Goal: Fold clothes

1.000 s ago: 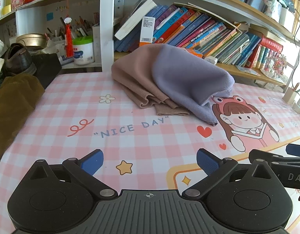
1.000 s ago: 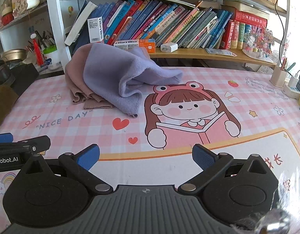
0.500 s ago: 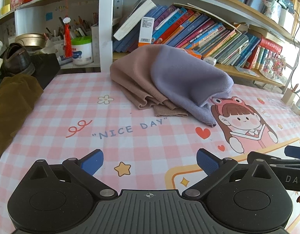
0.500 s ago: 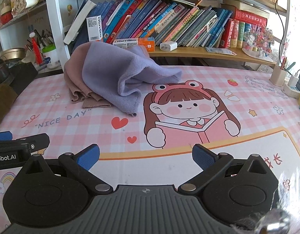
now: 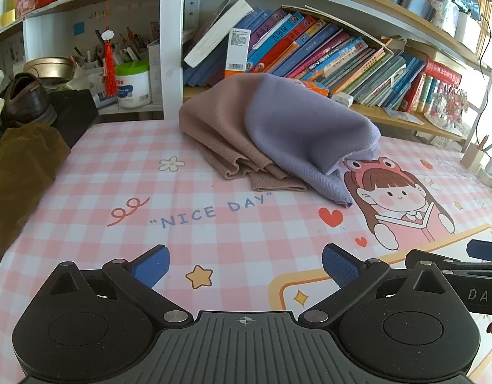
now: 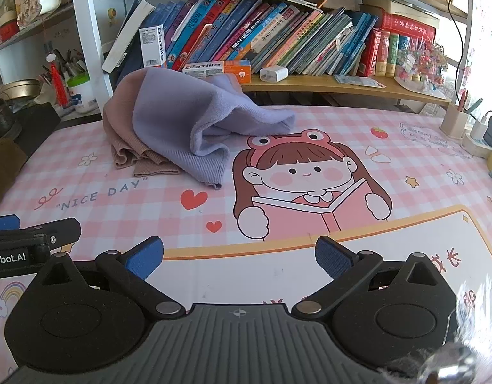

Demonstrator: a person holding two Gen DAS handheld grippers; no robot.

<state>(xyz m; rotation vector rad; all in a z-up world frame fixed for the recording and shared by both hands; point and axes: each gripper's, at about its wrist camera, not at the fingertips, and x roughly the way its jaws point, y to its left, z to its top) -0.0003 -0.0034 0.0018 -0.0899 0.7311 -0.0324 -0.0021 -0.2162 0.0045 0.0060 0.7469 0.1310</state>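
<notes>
A crumpled knit garment, half tan-pink and half lavender, lies in a heap at the back of the pink checked table mat, against the bookshelf. In the right wrist view the same heap shows its lavender part and its tan ribbed hem. My left gripper is open over the mat's front, well short of the garment, with nothing between its blue pads. My right gripper is open too, empty, beside the left one.
A bookshelf with slanted books runs behind the garment. A brown cloth, a black box and a shoe sit at the left edge. A pen holder and chargers stand at the right.
Both grippers have drifted slightly, so the garment sits a little lower and closer in view. The garment itself has not moved and both grippers stay open.
</notes>
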